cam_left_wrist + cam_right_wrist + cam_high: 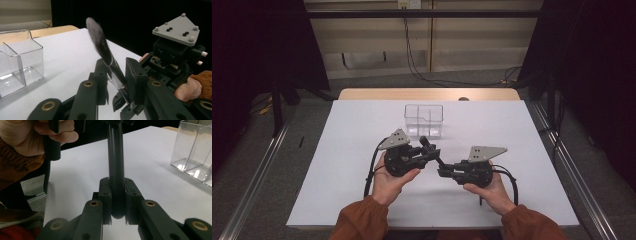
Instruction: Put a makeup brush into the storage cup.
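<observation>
Spanning the gap between the two hands, a makeup brush (435,154) is held above the white counter (337,150), just in front of the clear divided holder (424,120). The right gripper (446,171) has its fingers (105,195) closed firmly on the butt end of the black handle, which the right gripper view shows running straight away from them along the gripper's own line. The left gripper (430,154) grips the brush higher up: in the left gripper view its fingers (132,77) are pinched nearly together around the shiny metal ferrule, with the dark bristle head rising up and away beyond them. No earlier picture bears on how they got there; as seen, both pairs press on the brush. The long axis of the brush runs from lower right, at the right hand, up and leftward to the bristle tip near the left hand, and that tip points roughly toward the holder. The left gripper is the nearer of the two to the holder, so my guess is that the right one would let go and the left would tip the brush upright, handle down, over a compartment.
</observation>
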`<action>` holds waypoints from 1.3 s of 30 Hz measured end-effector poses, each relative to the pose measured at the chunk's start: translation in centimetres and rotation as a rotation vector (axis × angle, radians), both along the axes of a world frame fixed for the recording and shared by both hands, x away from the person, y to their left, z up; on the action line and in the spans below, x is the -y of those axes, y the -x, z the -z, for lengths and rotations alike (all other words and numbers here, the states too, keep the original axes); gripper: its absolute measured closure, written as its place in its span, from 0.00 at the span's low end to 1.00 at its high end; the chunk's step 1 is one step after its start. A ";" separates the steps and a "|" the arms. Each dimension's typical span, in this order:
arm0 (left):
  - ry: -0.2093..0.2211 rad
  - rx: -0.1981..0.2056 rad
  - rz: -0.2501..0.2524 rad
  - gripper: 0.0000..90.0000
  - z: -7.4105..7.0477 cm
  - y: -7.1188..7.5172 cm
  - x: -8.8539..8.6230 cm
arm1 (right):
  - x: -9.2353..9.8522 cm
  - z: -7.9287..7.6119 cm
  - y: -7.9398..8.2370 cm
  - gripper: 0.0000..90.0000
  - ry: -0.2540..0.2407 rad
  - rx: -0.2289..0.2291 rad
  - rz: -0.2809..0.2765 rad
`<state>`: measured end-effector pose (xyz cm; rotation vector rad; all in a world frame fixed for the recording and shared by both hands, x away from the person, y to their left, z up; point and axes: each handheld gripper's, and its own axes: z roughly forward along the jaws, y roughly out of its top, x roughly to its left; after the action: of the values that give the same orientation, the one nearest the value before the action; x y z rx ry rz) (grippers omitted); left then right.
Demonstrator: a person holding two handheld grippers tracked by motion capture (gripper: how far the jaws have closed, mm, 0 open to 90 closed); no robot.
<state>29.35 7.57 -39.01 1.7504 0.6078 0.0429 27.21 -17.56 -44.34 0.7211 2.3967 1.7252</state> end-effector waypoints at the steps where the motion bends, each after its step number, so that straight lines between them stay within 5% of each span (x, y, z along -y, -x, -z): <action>1: 0.000 0.000 0.000 0.82 0.0 0.0 0.0 | 0.0 0.0 0.0 0.87 0.004 -0.001 0.001; 8: 0.015 0.012 0.040 0.88 -0.1 0.5 0.5 | 0.4 0.1 -0.2 0.79 -0.005 -0.001 0.041; 23: 0.013 0.013 0.020 0.88 -0.3 0.3 -0.3 | 0.8 -0.1 -0.1 0.60 -0.037 -0.001 0.045; 39: 0.010 0.030 -0.014 0.88 -1.1 -0.1 -2.3 | 2.4 -0.5 0.4 0.18 -0.051 -0.005 0.078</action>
<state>29.48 9.91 -37.94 1.7330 0.5970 0.0753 26.78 -19.95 -43.82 0.8144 2.3029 1.7615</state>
